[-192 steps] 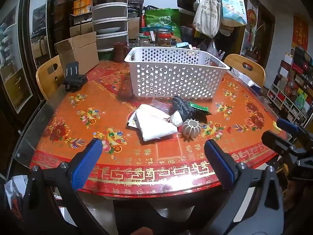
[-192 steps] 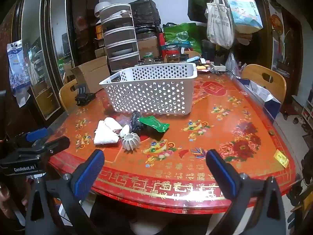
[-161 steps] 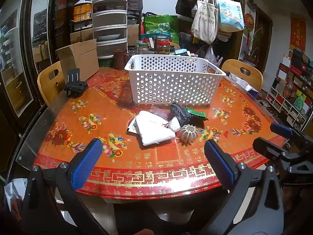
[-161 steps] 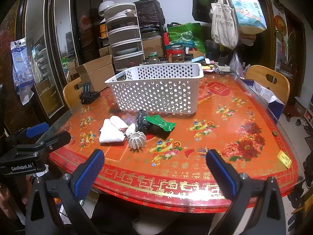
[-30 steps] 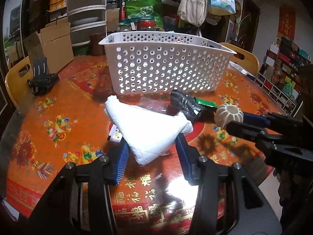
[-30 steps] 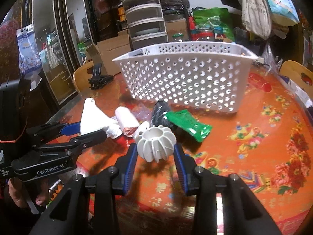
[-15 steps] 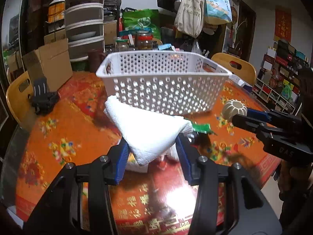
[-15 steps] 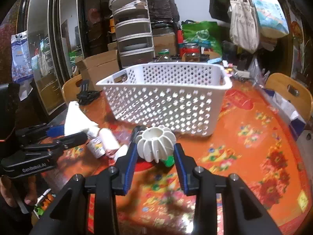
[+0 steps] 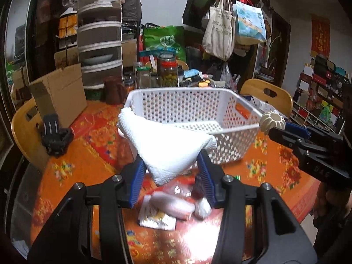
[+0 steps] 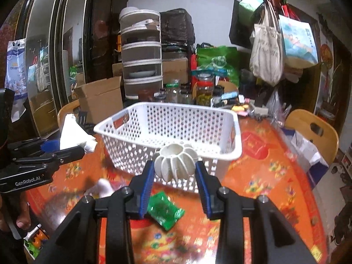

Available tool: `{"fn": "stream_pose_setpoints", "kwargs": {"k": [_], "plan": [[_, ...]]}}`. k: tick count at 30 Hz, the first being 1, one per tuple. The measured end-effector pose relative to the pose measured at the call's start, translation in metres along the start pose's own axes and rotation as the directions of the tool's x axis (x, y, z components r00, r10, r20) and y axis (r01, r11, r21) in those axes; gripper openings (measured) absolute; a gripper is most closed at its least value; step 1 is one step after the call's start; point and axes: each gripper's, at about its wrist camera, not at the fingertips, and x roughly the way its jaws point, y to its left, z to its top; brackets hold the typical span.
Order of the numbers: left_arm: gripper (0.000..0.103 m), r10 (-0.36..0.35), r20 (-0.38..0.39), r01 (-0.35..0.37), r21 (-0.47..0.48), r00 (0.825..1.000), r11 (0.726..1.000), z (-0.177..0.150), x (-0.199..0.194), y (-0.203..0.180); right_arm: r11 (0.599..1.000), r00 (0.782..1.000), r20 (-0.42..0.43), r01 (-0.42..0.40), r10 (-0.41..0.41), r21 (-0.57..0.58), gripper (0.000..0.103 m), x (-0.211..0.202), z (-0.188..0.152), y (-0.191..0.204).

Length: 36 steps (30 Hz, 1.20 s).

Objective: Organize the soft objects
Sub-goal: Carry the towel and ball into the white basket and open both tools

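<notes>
My left gripper (image 9: 171, 165) is shut on a folded white cloth (image 9: 165, 145), lifted above the table in front of the white perforated basket (image 9: 233, 132). My right gripper (image 10: 175, 171) is shut on a white ribbed ball (image 10: 176, 162), held in the air just before the basket's (image 10: 233, 140) near wall. The ball (image 9: 272, 122) and the right gripper show at the right of the left wrist view; the cloth (image 10: 72, 134) shows at the left of the right wrist view. On the table below lie a pinkish roll (image 9: 171, 203), a white packet (image 9: 157, 220) and a green packet (image 10: 165, 213).
The red patterned round table (image 9: 88, 145) carries a black clamp (image 9: 55, 136), a cardboard box (image 9: 59, 92) and several jars (image 9: 168, 70) behind the basket. Wooden chairs (image 10: 312, 132) stand around it. Bags (image 10: 266, 50) hang on a rack at the back.
Both grippers have risen with the cloth and the ribbed ball, coming up to about the basket's rim. The table items have dropped lower in both views.
</notes>
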Motion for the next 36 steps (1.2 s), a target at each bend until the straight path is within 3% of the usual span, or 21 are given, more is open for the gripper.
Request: {"fn": "stream_pose_setpoints", "kwargs": {"k": [8, 13, 17, 25, 36], "plan": [[0.044, 0.02, -0.006, -0.021, -0.025, 1.0, 0.999, 0.058, 0.031, 0.01, 0.999, 0.999, 0.009, 0.053, -0.053, -0.001, 0.037, 0.028, 0.043, -0.01], [0.044, 0.02, -0.089, -0.027, -0.079, 0.996, 0.996, 0.093, 0.08, 0.022, 0.996, 0.995, -0.049, 0.088, -0.088, 0.004, 0.037, 0.066, 0.064, -0.016], [0.044, 0.041, -0.186, -0.063, -0.115, 0.982, 0.991, 0.113, 0.129, 0.029, 0.99, 0.981, -0.142, 0.137, -0.133, 0.017, 0.037, 0.11, 0.072, -0.023], [0.044, 0.032, -0.349, -0.087, -0.143, 0.936, 0.986, 0.104, 0.207, 0.032, 0.981, 0.94, -0.3, 0.187, -0.162, 0.057, 0.037, 0.171, 0.065, -0.043], [0.045, 0.044, -0.405, -0.087, -0.089, 0.913, 0.992, 0.087, 0.236, 0.023, 0.975, 0.919, -0.345, 0.219, -0.191, 0.046, 0.037, 0.191, 0.057, -0.049]]}}
